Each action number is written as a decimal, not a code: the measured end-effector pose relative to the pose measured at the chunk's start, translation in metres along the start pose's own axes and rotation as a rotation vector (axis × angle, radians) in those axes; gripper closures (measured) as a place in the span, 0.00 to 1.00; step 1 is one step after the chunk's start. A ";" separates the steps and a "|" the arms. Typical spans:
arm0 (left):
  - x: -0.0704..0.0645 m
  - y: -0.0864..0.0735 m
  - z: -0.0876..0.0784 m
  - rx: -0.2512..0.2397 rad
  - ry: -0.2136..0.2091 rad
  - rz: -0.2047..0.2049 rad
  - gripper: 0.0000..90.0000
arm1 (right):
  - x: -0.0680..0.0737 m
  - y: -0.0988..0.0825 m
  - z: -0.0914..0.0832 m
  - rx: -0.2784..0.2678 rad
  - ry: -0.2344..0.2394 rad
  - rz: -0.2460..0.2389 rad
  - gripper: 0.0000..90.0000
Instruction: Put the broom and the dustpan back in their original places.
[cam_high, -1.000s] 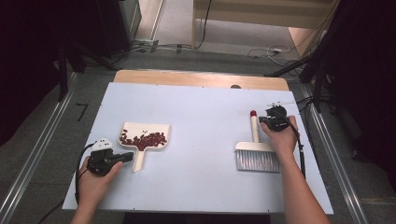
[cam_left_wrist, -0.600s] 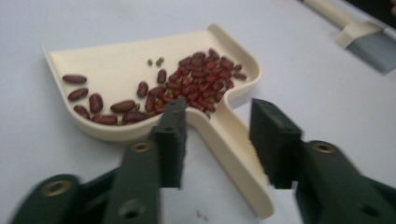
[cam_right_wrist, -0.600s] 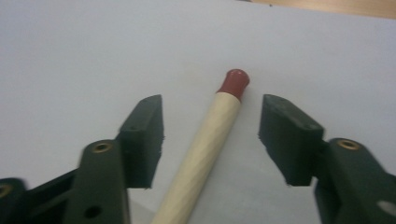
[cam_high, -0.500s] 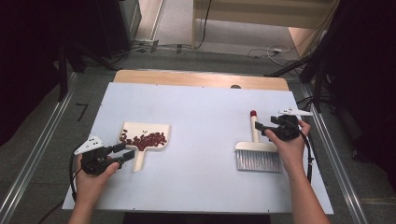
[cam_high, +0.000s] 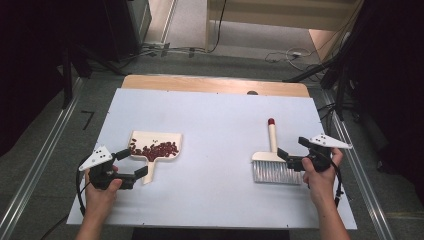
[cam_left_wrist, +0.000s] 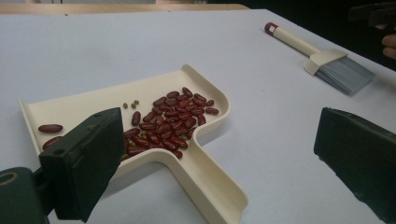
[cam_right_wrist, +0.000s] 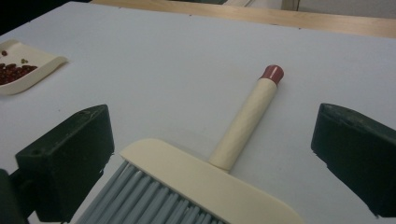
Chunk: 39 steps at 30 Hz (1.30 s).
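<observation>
- Now both tools lie flat on the white table (cam_high: 215, 115), well apart — the cream dustpan (cam_high: 159, 142) at the left, the small brush (cam_high: 272, 160) at the right.
- Left gripper (cam_high: 131, 164): its jaws have just been opening and stand spread wide, one on each side of the dustpan's handle (cam_left_wrist: 212, 184), which points toward the person. The left gripper view shows clear space between each black jaw and the handle, so nothing is pinched.
- Inside the dustpan, a heap of red beans (cam_left_wrist: 175, 122) sits close to where the handle begins; a few tiny green ones (cam_left_wrist: 130, 104) lie just beside the heap, and two stray red beans rest near the pan's open edge.
- Right gripper (cam_high: 292, 159): its jaws have likewise just been opening and are spread wide, empty — they flank the cream head of the brush without pressing on it, as the right gripper view shows.
- Lying with its grey bristles (cam_right_wrist: 135, 203) toward the person, the brush points its cream handle (cam_right_wrist: 245, 123) away across the table, ending in a red cap (cam_right_wrist: 272, 73).
- Each gripper is held in a hand just above the table's near part, with a grey three-cornered plate on top and a black cable trailing back along the wrist.
</observation>
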<state>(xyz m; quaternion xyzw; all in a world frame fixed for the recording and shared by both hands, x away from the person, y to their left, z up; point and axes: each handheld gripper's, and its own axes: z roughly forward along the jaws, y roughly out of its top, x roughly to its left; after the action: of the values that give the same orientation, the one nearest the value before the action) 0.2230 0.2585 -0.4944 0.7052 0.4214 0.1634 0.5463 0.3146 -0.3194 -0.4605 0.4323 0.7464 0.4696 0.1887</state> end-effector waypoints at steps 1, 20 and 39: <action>0.000 0.000 -0.001 -0.006 -0.006 -0.003 0.00 | 0.000 -0.003 -0.003 -0.006 0.003 0.005 0.00; 0.007 -0.010 -0.004 -0.034 0.034 0.023 0.00 | -0.011 -0.057 -0.039 -0.056 -0.013 0.023 0.00; 0.011 -0.019 -0.003 -0.080 0.066 0.016 0.00 | -0.020 -0.077 -0.046 -0.082 -0.029 0.041 0.00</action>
<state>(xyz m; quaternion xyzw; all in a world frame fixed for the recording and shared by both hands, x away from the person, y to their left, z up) 0.2197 0.2702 -0.5130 0.6803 0.4265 0.2076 0.5587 0.2579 -0.3755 -0.5072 0.4462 0.7147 0.4971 0.2074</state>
